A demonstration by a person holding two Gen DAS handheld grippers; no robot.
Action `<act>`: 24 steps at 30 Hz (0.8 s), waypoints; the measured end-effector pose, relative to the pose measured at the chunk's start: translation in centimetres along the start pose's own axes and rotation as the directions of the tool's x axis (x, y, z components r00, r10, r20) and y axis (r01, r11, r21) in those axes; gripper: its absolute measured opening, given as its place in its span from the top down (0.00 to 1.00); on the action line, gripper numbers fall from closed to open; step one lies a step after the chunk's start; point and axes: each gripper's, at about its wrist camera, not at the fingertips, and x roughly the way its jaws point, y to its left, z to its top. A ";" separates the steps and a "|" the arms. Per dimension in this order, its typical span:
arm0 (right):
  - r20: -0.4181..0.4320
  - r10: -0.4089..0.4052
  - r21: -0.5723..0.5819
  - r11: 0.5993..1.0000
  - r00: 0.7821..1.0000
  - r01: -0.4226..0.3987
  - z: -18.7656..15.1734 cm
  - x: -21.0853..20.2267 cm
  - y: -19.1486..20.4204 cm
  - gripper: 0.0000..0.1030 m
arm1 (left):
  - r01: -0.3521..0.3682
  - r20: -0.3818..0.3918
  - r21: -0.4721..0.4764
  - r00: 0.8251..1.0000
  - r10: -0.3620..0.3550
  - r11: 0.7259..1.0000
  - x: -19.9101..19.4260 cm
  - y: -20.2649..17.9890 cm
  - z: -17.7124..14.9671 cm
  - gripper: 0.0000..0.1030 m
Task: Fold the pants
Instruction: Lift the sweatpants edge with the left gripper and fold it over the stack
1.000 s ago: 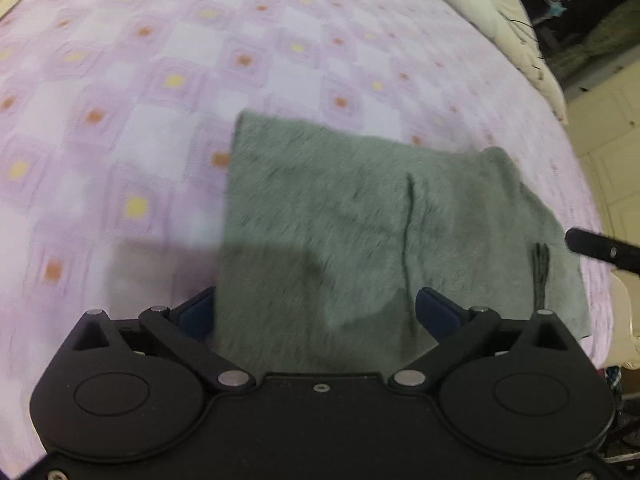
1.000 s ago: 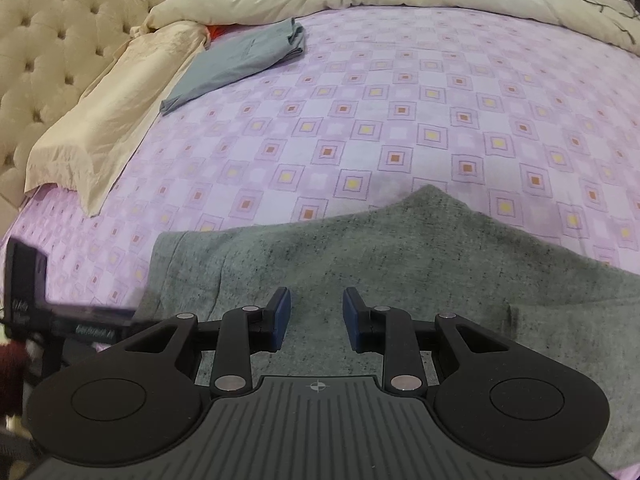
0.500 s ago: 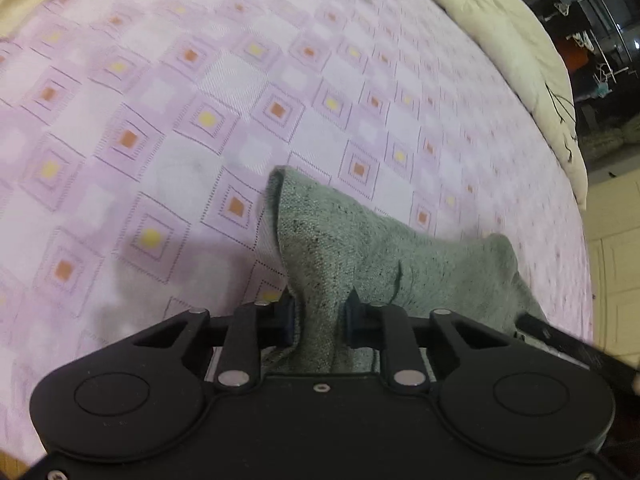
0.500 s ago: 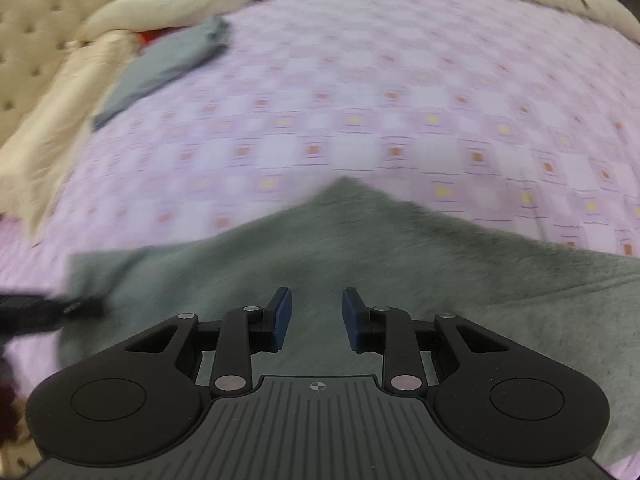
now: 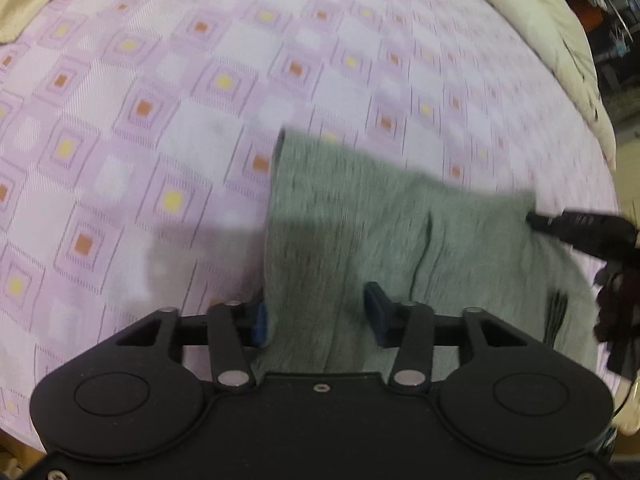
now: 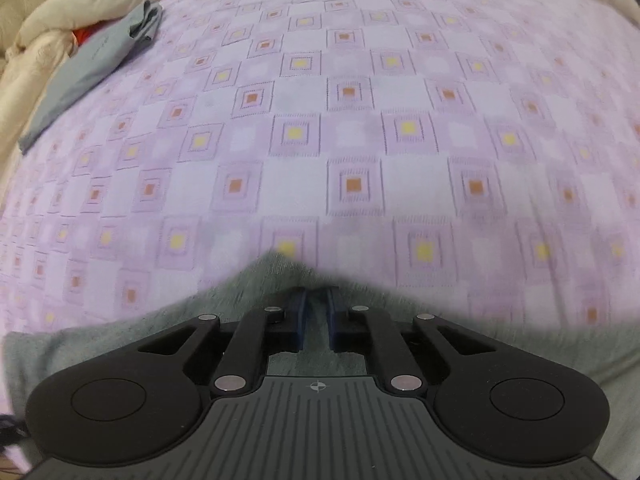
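Note:
The grey pants (image 5: 360, 224) lie folded on the purple patterned bedspread (image 5: 160, 120). My left gripper (image 5: 316, 312) is open, its blue pads either side of the pants' near edge. My right gripper (image 6: 315, 312) is shut on the far edge of the pants (image 6: 256, 288), which bunches up between its pads. The right gripper also shows as a dark tip at the pants' right corner in the left wrist view (image 5: 576, 228).
A folded blue-grey garment (image 6: 100, 60) lies at the far left of the bed by cream pillows (image 6: 32, 60). A cream duvet (image 5: 560, 40) runs along the bed's far right edge. The bedspread (image 6: 360, 140) stretches beyond the pants.
My left gripper, shut on the pants half a second ago, has opened and the cloth lies flat again. My right gripper has closed on the pants' far edge.

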 end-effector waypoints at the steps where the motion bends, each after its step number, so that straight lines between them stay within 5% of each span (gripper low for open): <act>1: -0.001 0.026 0.014 1.000 1.000 -0.026 -0.8 -0.5 -0.2 0.90 | 0.007 0.000 0.013 1.000 -0.007 1.000 0.0 0.1 -0.5 0.43; 5: 0.016 0.087 -0.015 0.996 0.996 -0.087 -4.6 -3.6 -0.4 0.90 | 0.021 -0.013 0.030 1.000 -0.021 0.999 0.2 -0.4 -0.6 0.35; 7: 0.035 0.109 -0.052 0.993 0.993 -0.107 -7.1 -5.7 -0.1 0.90 | 0.043 -0.047 0.026 0.998 -0.041 0.999 0.9 -1.3 -0.1 0.17; 8: 0.033 0.118 -0.063 0.991 0.992 -0.116 -8.2 -6.4 0.1 0.90 | 0.056 -0.068 0.027 0.996 -0.054 0.998 1.2 -1.8 0.1 0.17; 11: -0.011 0.112 -0.106 0.988 0.994 -0.113 -11.6 -7.4 0.9 0.90 | -0.029 -0.036 0.058 0.999 0.031 0.998 1.5 -3.2 0.3 0.45; 13: -0.063 0.062 -0.153 0.986 0.996 -0.071 -14.2 -7.4 1.5 0.90 | 0.009 -0.024 0.001 1.000 -0.009 1.000 1.0 -2.5 0.3 0.58; 18: -0.201 -0.009 -0.171 0.985 0.980 -0.026 -18.7 -5.4 1.4 0.90 | -0.004 0.023 -0.007 1.000 0.005 1.000 -1.0 -3.4 -0.1 0.65; 21: -0.181 0.010 -0.197 0.979 0.983 -0.047 -18.7 -6.6 1.9 0.90 | -0.027 0.048 0.015 0.999 0.026 1.000 -2.2 -4.7 -0.1 0.66; 24: -0.069 0.056 -0.224 0.972 0.996 -0.071 -17.8 -10.3 2.3 0.90 | -0.030 0.079 0.001 0.996 0.030 1.000 -3.5 -5.6 0.0 0.67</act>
